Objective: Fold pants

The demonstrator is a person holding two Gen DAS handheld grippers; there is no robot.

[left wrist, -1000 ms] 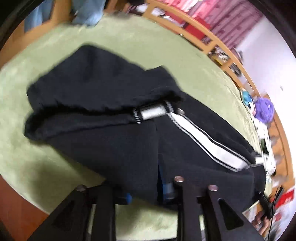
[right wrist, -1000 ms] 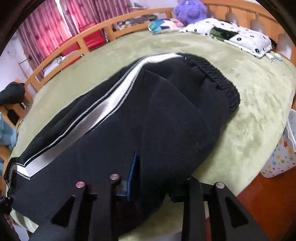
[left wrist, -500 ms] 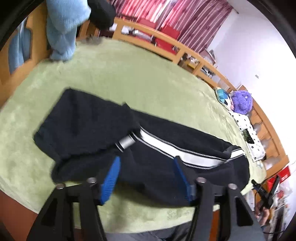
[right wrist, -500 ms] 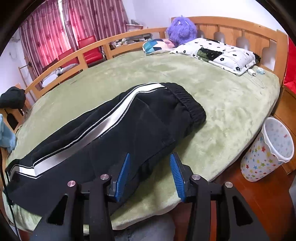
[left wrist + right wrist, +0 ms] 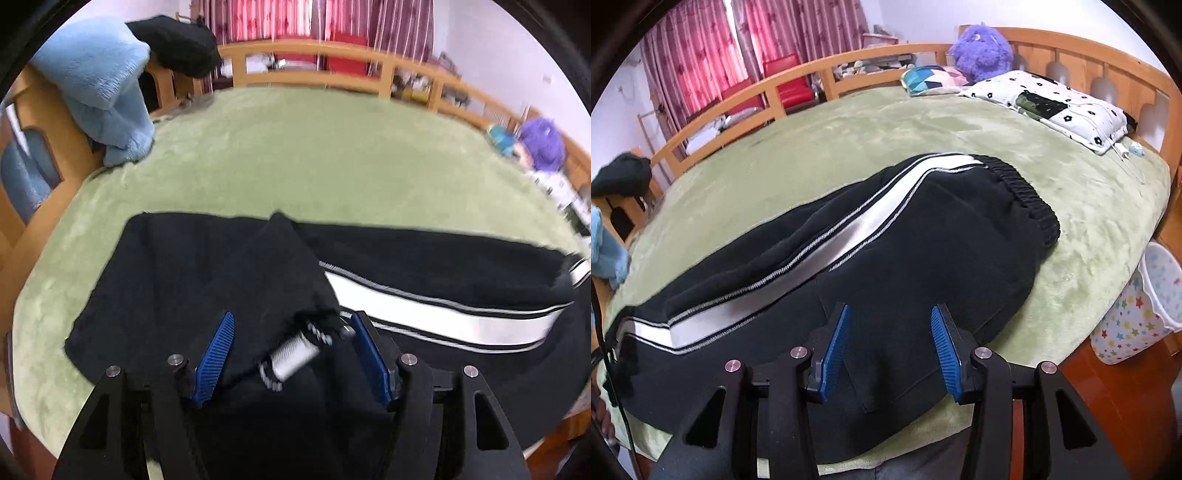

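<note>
Pants (image 5: 923, 258) black, white side stripe; leg end folded over.

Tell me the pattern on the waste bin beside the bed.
The waste bin is white with coloured stars, clearest in the right wrist view.

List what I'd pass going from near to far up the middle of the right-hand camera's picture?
right gripper → black pants → green bed cover → wooden bed rail → red curtains.
</note>
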